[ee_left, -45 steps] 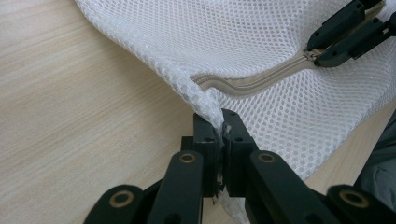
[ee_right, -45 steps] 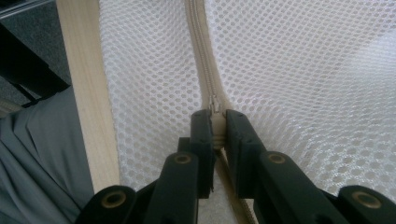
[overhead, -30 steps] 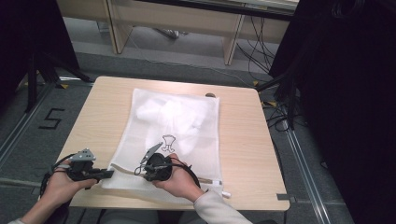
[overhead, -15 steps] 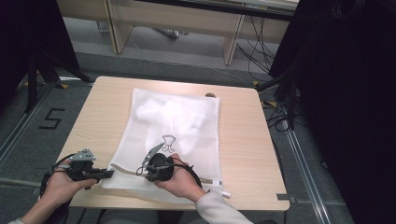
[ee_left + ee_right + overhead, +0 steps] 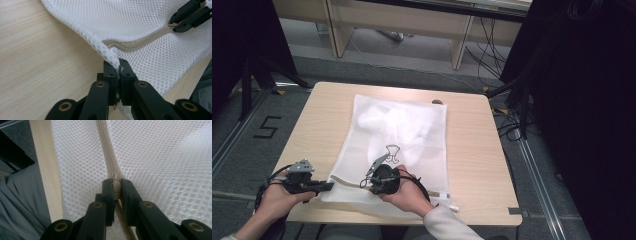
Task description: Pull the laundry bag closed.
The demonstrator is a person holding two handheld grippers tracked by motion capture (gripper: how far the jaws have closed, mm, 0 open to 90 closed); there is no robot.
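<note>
A white mesh laundry bag (image 5: 412, 145) lies flat on the wooden table (image 5: 482, 150), with white cloth (image 5: 392, 122) inside it. Its beige zipper (image 5: 140, 41) runs along the near edge. My left gripper (image 5: 330, 186) is at the bag's near left corner. In the left gripper view the left gripper (image 5: 118, 65) is shut on that mesh corner (image 5: 110, 51). My right gripper (image 5: 364, 183) lies just to its right over the zipper. In the right gripper view the right gripper (image 5: 116, 183) is shut on the zipper pull (image 5: 115, 175). The right gripper (image 5: 176, 25) also appears in the left gripper view, on the zipper.
The table's near edge (image 5: 47, 170) runs close beside the bag, with a person's grey clothing (image 5: 22, 202) below it. A small dark object (image 5: 438, 102) sits at the bag's far edge. Black drapes (image 5: 572, 100) stand to the right, and desk legs (image 5: 460, 47) behind.
</note>
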